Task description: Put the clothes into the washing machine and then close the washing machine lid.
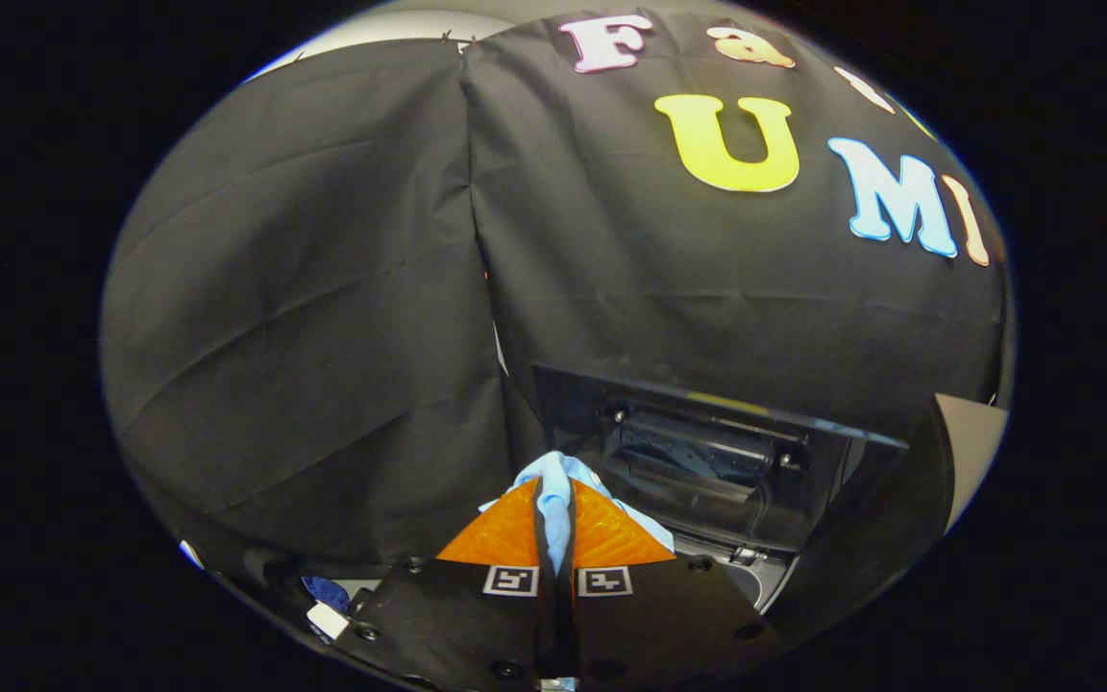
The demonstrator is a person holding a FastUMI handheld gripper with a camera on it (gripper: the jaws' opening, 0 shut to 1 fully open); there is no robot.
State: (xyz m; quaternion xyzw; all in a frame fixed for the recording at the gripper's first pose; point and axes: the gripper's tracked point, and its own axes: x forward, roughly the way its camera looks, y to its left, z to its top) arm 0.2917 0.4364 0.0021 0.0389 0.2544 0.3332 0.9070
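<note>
A light blue cloth (553, 485) is pinched between the two fingers of my gripper (554, 500), which is shut on it; the fabric bunches above the fingertips and spills out to the right. Just beyond the fingers and slightly to the right stands the washing machine's dark lid (707, 452), raised open and upright. Under it, a strip of the machine's grey top rim (755, 572) shows to the right of the fingers. The drum's inside is hidden by the gripper body.
The black cloth wall (323, 288) hangs close behind the machine and to the left. A dark blue piece of fabric (326, 588) and a small white object (327, 620) lie low on the left beside the gripper.
</note>
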